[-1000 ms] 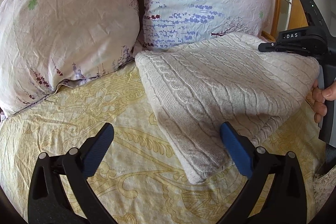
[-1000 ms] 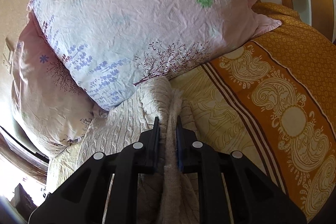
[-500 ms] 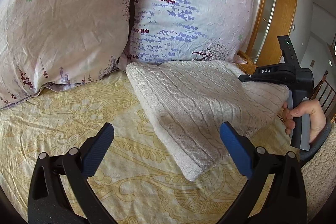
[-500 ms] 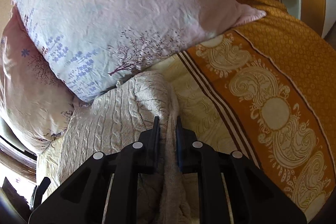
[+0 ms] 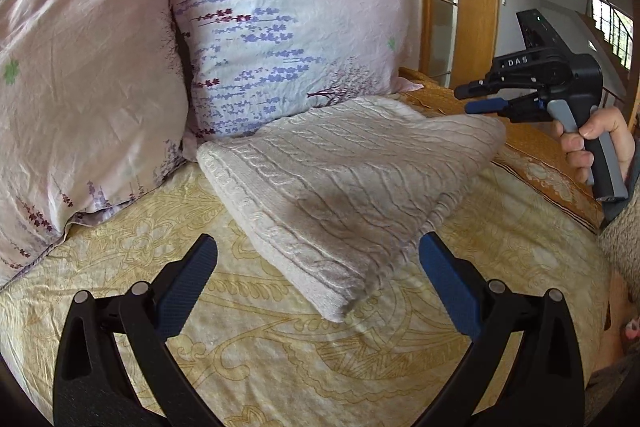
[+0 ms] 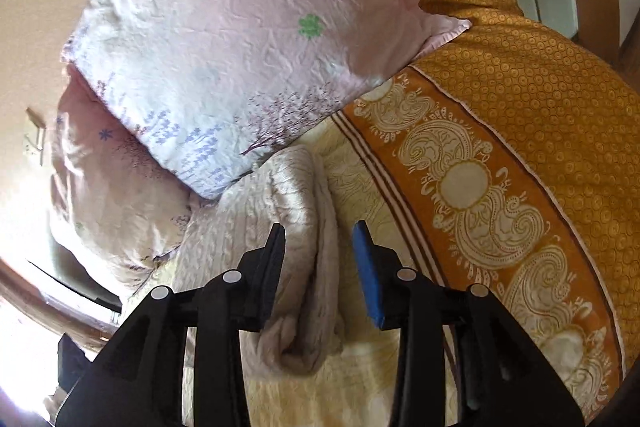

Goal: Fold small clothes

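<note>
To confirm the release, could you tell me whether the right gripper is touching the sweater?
Apart. The left wrist view shows the right gripper clear of the sweater, with bedding visible between them; its jaws have just been opening.

Bright daylight, blown-out glare lower left (right wrist view), motion blur, fisheye-bent dark corners.

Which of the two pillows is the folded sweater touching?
The floral lavender-print pillow; the cream cable-knit sweater's far edge meets it. The plain pink pillow sits apart.
</note>
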`<state>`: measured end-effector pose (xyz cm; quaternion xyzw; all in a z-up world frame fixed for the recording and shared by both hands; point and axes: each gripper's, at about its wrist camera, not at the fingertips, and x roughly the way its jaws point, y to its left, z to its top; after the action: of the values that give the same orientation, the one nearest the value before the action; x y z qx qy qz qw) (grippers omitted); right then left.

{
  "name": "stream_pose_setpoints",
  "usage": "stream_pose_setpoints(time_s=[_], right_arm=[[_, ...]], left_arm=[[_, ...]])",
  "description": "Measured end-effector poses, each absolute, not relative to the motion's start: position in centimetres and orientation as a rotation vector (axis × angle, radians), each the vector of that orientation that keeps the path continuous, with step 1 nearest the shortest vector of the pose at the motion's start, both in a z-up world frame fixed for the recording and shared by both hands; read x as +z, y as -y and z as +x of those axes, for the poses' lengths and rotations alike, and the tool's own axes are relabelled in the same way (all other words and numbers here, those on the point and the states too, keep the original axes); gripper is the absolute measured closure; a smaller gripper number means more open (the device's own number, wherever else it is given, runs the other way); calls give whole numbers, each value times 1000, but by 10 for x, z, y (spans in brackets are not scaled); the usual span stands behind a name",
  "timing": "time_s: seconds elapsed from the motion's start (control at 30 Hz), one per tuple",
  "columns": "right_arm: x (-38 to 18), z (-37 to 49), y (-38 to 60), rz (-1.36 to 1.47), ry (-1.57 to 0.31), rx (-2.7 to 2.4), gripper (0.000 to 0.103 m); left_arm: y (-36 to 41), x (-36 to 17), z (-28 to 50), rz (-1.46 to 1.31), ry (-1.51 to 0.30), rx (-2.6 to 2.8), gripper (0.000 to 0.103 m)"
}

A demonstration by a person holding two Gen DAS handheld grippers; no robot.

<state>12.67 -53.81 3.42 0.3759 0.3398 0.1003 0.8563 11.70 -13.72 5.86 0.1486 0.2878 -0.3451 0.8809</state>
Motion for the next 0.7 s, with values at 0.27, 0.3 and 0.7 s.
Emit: stream_pose_setpoints(time_s=[0.27,0.3,0.7], right_arm=[[37,112,513,715,-752,332,66],[38,110,508,686,-750,334,65],[34,110,488,549,-726,397,53]], left_arm=[[148,49,100,431,-602,-635,33],[147,49,95,480,-579,-596,34],[171,23,85,773,-541,-477,69]])
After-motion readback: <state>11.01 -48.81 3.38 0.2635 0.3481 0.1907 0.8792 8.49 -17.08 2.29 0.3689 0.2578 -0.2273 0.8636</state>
